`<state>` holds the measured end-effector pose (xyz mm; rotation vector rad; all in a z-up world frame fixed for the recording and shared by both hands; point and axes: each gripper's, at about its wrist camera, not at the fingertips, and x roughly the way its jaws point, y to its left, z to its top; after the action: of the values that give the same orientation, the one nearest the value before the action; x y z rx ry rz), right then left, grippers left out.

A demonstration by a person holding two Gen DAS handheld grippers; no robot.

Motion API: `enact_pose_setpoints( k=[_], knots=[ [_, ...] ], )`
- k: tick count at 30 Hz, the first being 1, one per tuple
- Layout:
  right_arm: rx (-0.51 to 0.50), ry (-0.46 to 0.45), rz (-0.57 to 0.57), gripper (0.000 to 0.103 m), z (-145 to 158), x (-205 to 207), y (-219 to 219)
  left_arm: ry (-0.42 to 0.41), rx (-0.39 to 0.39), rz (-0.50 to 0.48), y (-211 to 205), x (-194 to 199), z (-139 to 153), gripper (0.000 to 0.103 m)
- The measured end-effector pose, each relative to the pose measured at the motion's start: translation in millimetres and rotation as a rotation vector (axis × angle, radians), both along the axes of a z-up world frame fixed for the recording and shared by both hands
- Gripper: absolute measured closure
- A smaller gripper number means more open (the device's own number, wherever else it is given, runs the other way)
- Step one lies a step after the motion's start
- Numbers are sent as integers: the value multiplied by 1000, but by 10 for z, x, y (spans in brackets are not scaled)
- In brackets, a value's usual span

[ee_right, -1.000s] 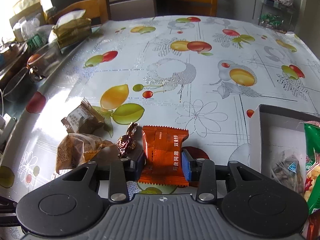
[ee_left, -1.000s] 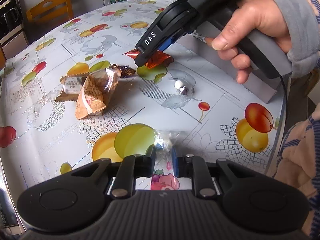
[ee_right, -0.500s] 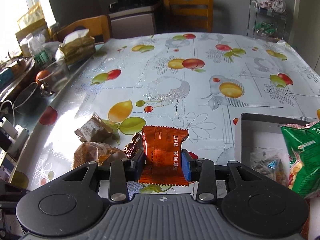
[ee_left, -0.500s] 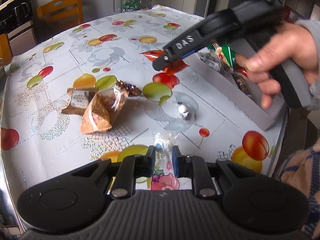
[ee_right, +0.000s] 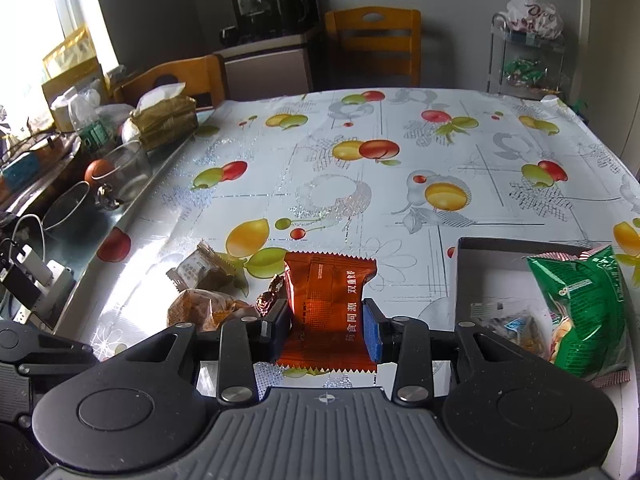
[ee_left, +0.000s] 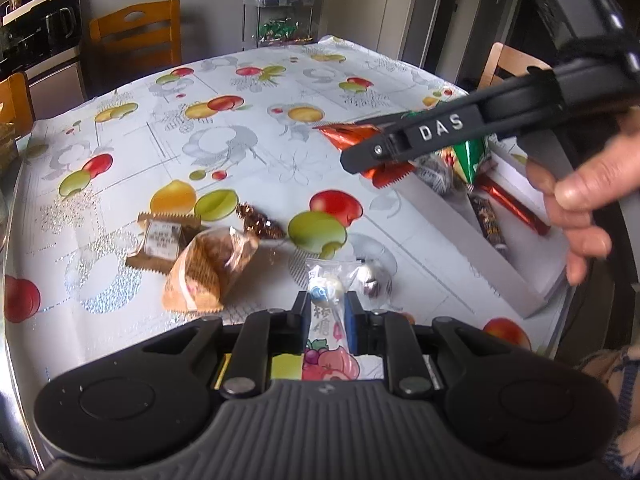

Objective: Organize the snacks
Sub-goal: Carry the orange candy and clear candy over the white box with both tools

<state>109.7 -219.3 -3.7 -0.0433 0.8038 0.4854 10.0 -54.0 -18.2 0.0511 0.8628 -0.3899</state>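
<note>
**Snacks carried toward the box, one in each gripper**

Left wrist view: a clear candy sachet (ee_left: 325, 304) with a white sweet inside is pinched between the narrowed fingers of the left gripper (ee_left: 325, 312), held just above the fruit-print tablecloth (ee_left: 248, 148). Beside it on the cloth a silver foil sweet (ee_left: 372, 278) is seen. Further left, a tan pastry bag (ee_left: 208, 272), a brown wafer packet (ee_left: 164, 240) and a dark twisted candy (ee_left: 258, 222) are left lying close together. To the right, the white box (ee_left: 516, 276) is seen with several snacks already inside. The right gripper (ee_left: 380, 160) is held above the box's near corner, and an orange packet (ee_left: 352, 138) is clamped in it.

Right wrist view: the orange packet (ee_right: 330, 304) is gripped across its middle by the right gripper (ee_right: 326, 326), jaws closed onto it. The white box (ee_right: 466, 264) lies just to the right, with a green bag (ee_right: 584, 304) and small wrapped items in it. The pastry bag, wafer packet and twisted candy are seen on the cloth to the left.

The step in hand is judged to be the transfer of both held snacks to the box. A shift to the right over the box's open floor is called for next, then a release of the orange packet, with the sachet to be brought across afterwards. Four loose items would remain to be collected.
</note>
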Motion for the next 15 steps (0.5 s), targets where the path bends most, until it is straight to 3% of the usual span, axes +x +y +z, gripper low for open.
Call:
enact_pose_setpoints(
  k=[15],
  knots=[
    [12,-26,-36,64,129,-75,-197,-44,0,6,-153,125,127,89]
  ],
)
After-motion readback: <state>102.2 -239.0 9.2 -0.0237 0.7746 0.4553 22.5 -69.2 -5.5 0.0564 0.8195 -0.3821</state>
